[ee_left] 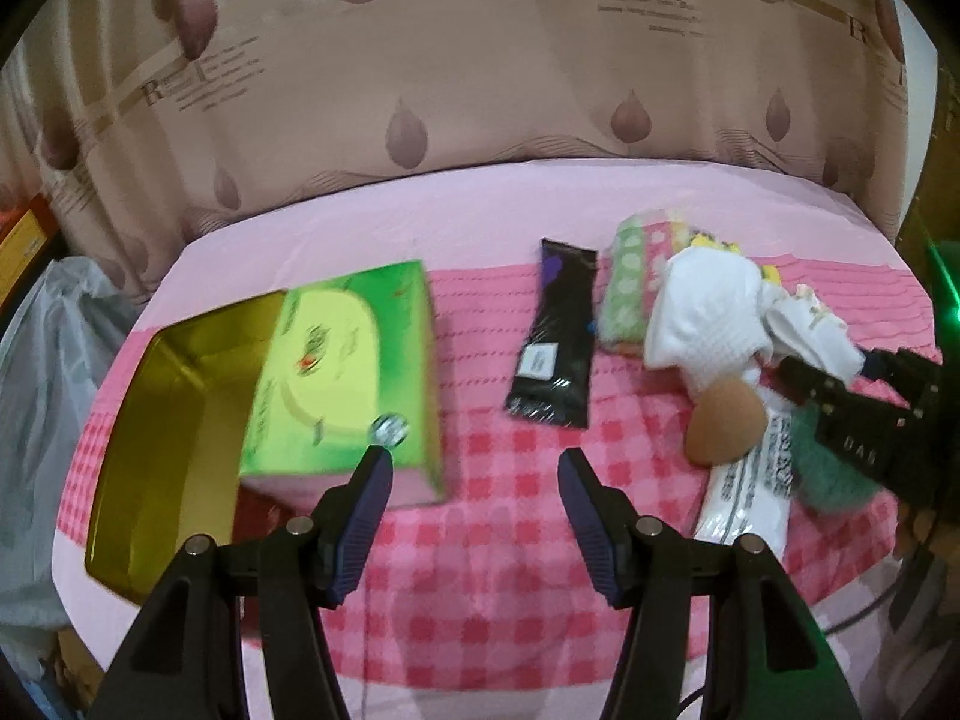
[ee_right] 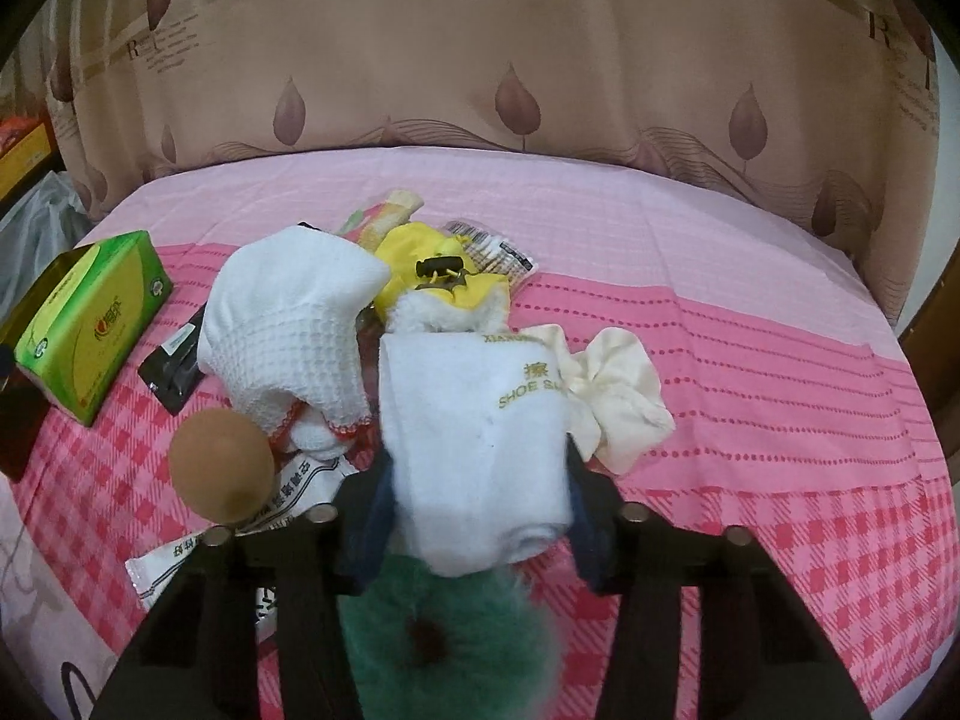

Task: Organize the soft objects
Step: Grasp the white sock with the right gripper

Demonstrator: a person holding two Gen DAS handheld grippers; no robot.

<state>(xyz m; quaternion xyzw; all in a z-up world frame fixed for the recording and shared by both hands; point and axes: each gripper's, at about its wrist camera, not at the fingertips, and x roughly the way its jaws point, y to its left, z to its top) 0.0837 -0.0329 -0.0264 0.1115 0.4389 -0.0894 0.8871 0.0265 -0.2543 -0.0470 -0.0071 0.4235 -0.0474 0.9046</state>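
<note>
A pile of soft things lies on the pink checked cloth (ee_right: 750, 420): a white waffle cloth (ee_right: 288, 324), a brown sponge (ee_right: 219, 474), a yellow item (ee_right: 420, 252), a cream scrunchie (ee_right: 624, 402), a green fluffy item (ee_right: 456, 648). My right gripper (ee_right: 477, 474) is shut on a white shoe-shine mitt (ee_right: 480, 438) with gold lettering. My left gripper (ee_left: 474, 468) is open and empty over the cloth, between the green tissue box (ee_left: 348, 372) and the pile (ee_left: 708, 324). The right gripper also shows at the right of the left wrist view (ee_left: 852, 396).
An open gold-lined box (ee_left: 162, 432) sits left of the tissue box. A black packet (ee_left: 558, 348) lies mid-table; a white packet (ee_left: 750, 480) lies under the sponge. A curtain (ee_left: 480, 72) hangs behind the table. A plastic bag (ee_left: 36, 396) is off the left edge.
</note>
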